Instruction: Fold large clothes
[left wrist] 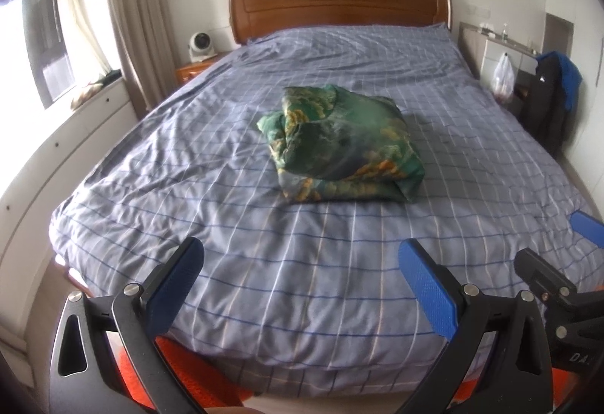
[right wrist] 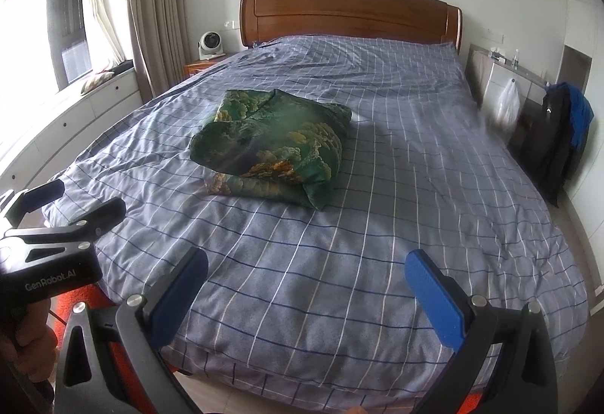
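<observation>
The green patterned garment (left wrist: 341,145) lies in a compact, multi-layer bundle near the middle of the bed (left wrist: 264,263), on the checked blue cover, well apart from both grippers. The left gripper (left wrist: 302,285) is held above the foot of the bed with its jaws wide apart and nothing between them; the right gripper (right wrist: 305,295) is held beside it, jaws likewise wide apart and empty. Each gripper also appears at the edge of the other's view. The fabric has a slight sheen and drapes in soft, rounded folds, so it is judged to be light, limp and probably slippery; layers are likely to slide over one another when lifted. One loose flap stands up at the far left of the bundle, nearest the headboard (left wrist: 339,6). Recommended hold: clamp one jaw pair on a single outer edge or corner at the near side of the bundle, taking one layer only, and the other pair on a matching corner, so the cloth can be spread under even tension. Gripping the bundle's thick middle would gather several layers and risk slippage.
</observation>
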Motion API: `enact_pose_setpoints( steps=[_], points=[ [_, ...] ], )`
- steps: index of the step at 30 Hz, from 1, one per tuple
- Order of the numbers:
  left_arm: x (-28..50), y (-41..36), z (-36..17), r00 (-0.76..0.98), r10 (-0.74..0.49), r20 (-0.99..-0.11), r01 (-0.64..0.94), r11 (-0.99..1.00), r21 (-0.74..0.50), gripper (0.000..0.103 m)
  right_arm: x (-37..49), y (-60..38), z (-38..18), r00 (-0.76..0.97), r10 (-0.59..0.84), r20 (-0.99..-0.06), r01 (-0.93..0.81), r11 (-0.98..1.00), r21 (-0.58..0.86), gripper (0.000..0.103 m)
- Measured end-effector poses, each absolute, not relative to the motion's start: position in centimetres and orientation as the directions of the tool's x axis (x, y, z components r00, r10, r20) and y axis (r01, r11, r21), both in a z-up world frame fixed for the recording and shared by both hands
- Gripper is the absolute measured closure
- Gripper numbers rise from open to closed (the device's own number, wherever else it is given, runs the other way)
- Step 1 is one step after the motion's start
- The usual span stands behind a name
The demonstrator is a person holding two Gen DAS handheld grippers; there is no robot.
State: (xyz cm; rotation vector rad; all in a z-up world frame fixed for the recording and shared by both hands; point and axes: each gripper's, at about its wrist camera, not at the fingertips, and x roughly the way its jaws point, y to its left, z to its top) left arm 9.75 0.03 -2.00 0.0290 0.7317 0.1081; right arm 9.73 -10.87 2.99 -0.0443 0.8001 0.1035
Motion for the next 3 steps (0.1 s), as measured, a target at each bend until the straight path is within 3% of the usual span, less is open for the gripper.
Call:
enact_pose_setpoints(
  steps=[3],
  points=[
    [9.69,-0.05,-2.05,0.741,0.110,-0.663,-0.091,0.994,0.064,0.000,9.70,-10.78,2.94,0.691,0.079,-0.718,-0.109,0.994,0.005,0.000]
  ],
)
